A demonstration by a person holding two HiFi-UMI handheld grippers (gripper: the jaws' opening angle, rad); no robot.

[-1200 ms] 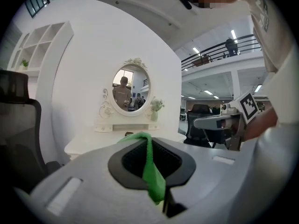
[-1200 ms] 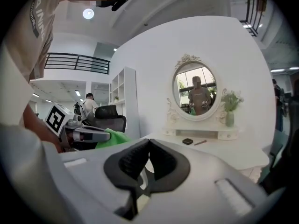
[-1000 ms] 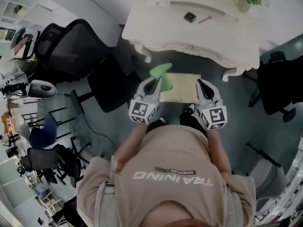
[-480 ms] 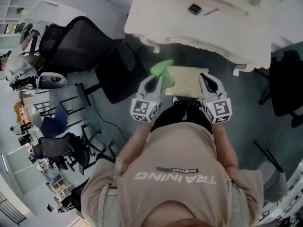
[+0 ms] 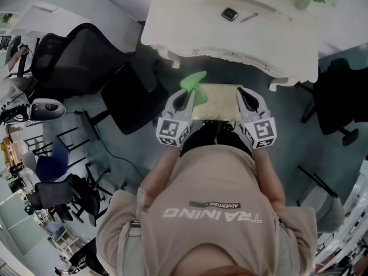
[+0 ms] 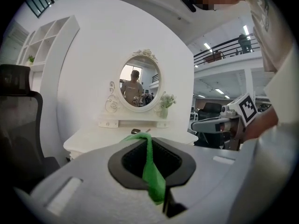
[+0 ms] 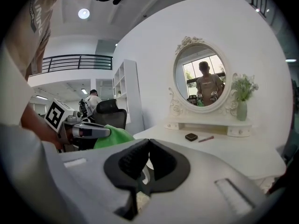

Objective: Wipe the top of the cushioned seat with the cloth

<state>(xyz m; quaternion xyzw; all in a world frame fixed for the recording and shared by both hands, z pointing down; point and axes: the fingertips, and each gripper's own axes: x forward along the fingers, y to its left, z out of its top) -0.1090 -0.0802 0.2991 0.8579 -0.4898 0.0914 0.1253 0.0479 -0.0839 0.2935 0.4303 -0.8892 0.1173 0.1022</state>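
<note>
Head view: person standing over the cushioned seat [image 5: 220, 100], which sits on the floor right in front of a white worktop [image 5: 190, 30]. Left gripper [image 5: 187, 98] is at the seat's left edge and right gripper [image 5: 244, 98] at its right edge, so the seat shows btw the two.

Left gripper view: fingers [image 6: 131, 164] are pinched on the green cloth [image 6: 150, 171], w/ a strip of it running up btw them and sticking out past the tips. From the head cam the cloth [image 5: 193, 84] bunches out by the seat's far-left corner; can't tell if it's actually touching the cushion.

Right gripper view: fingers [image 7: 133, 160] are closed tip to tip w/ nothing btw them.

Other stuff: oval mirror [image 7: 202, 76] on the wall above the worktop, small dark item [image 5: 230, 14] and a vase of flowers [image 7: 241, 108] on it, black office chair [image 5: 80, 56] off to the left.
</note>
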